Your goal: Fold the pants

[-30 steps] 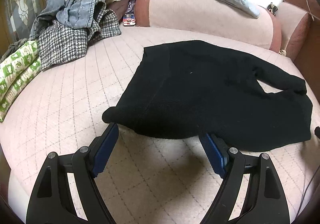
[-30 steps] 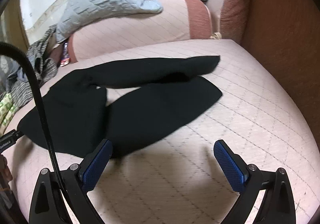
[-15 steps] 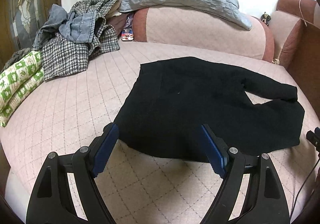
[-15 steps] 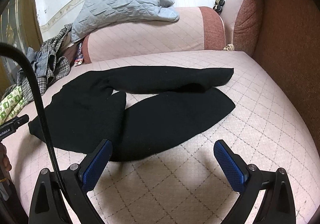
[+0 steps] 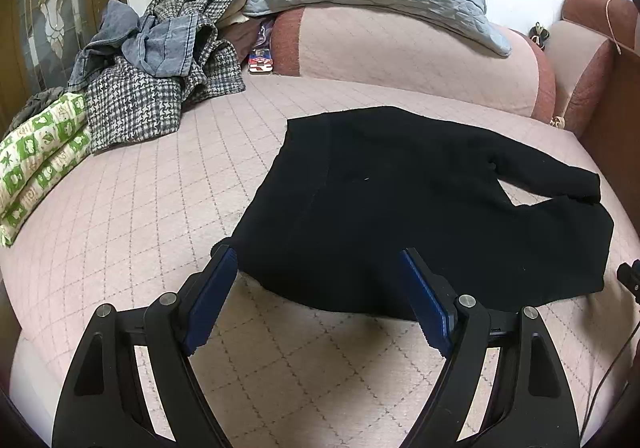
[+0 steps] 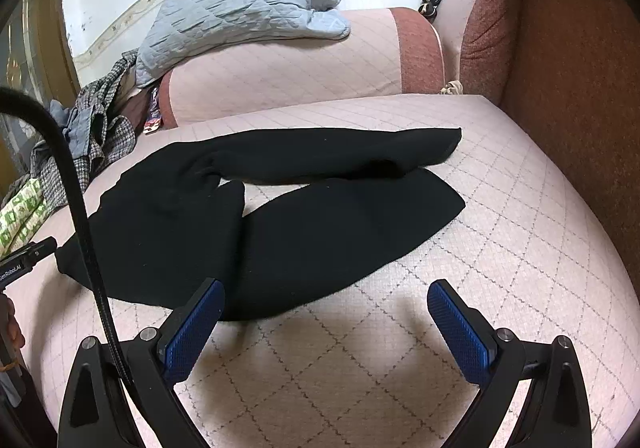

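Black pants (image 5: 400,207) are lying flat on the pink quilted sofa seat (image 5: 160,207); a houndstooth clothes pile (image 5: 152,95) is sitting left. The left gripper (image 5: 318,268) and right gripper (image 6: 326,302) are both hovering wide apart.

Our left gripper (image 5: 320,280): two matte black fingers (image 5: 182,332), each a broad angled arm with triangular cut-outs near the base. Inner faces carry flat, ribbed dark-blue pads (image 5: 210,302). Round silver screws (image 5: 168,299) sit on the finger tops, two per side.

Our right gripper (image 6: 326,312): same black build and same silver screw heads (image 6: 503,334). Its pads (image 6: 458,332) read brighter blue with a fine dimpled texture. A thick black cable (image 6: 86,240) arcs across the left of this view, ribbed along its lower run.

At the far left edge, a black bar (image 6: 28,254) bears small white lettering, only partly legible. Below it, a sliver of bare skin (image 6: 12,324).
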`<state>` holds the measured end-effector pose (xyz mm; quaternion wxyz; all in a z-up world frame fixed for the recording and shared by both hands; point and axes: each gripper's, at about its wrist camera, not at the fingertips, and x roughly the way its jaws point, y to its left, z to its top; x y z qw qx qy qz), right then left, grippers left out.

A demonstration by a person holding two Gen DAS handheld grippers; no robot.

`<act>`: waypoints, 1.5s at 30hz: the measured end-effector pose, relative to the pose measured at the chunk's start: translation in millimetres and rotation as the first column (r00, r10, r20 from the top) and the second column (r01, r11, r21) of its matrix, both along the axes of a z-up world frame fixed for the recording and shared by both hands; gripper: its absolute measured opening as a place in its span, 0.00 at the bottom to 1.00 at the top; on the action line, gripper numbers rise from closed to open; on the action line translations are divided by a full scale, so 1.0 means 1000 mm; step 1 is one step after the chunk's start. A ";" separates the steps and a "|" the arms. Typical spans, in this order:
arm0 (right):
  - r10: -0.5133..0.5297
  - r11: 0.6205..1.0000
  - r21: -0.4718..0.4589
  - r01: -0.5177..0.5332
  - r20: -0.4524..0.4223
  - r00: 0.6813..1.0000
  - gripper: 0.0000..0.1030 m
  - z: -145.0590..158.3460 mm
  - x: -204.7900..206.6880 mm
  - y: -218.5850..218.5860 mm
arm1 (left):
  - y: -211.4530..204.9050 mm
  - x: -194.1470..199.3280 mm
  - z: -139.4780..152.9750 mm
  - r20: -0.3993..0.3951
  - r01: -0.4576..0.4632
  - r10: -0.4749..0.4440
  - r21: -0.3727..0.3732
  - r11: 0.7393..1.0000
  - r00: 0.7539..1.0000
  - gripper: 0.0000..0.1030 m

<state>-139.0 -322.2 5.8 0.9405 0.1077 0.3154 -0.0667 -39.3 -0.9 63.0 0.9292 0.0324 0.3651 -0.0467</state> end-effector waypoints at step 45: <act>-0.157 0.957 0.257 0.137 0.057 0.986 0.07 0.023 -0.011 -0.079 | 0.017 0.038 -0.010 -0.171 -0.022 -0.045 -0.375 0.927 0.984 0.10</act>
